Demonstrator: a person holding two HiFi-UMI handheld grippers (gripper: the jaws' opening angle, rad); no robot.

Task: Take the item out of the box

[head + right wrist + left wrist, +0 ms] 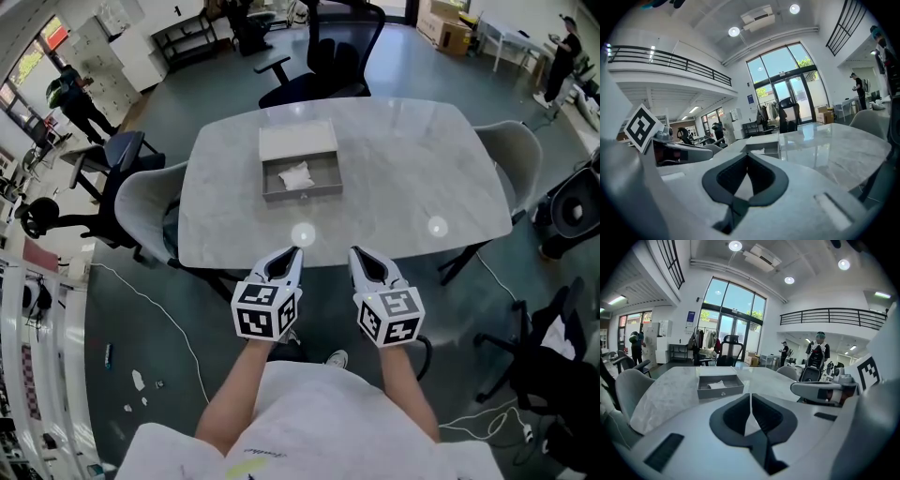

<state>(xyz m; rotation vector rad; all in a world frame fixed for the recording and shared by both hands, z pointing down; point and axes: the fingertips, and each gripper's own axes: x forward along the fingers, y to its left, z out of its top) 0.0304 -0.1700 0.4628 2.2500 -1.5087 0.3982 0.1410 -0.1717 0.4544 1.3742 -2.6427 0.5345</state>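
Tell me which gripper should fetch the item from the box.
Left, narrowly. The left gripper lines up with the item in the box; the right gripper sits off to its side.

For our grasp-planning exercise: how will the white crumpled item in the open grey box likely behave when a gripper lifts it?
The white item looks crumpled and irregular, so probably soft, squashing under a pinch. It seems thin, like tissue or cloth, so likely very light. Lying loose in the shallow box, it should lift free without rolling.
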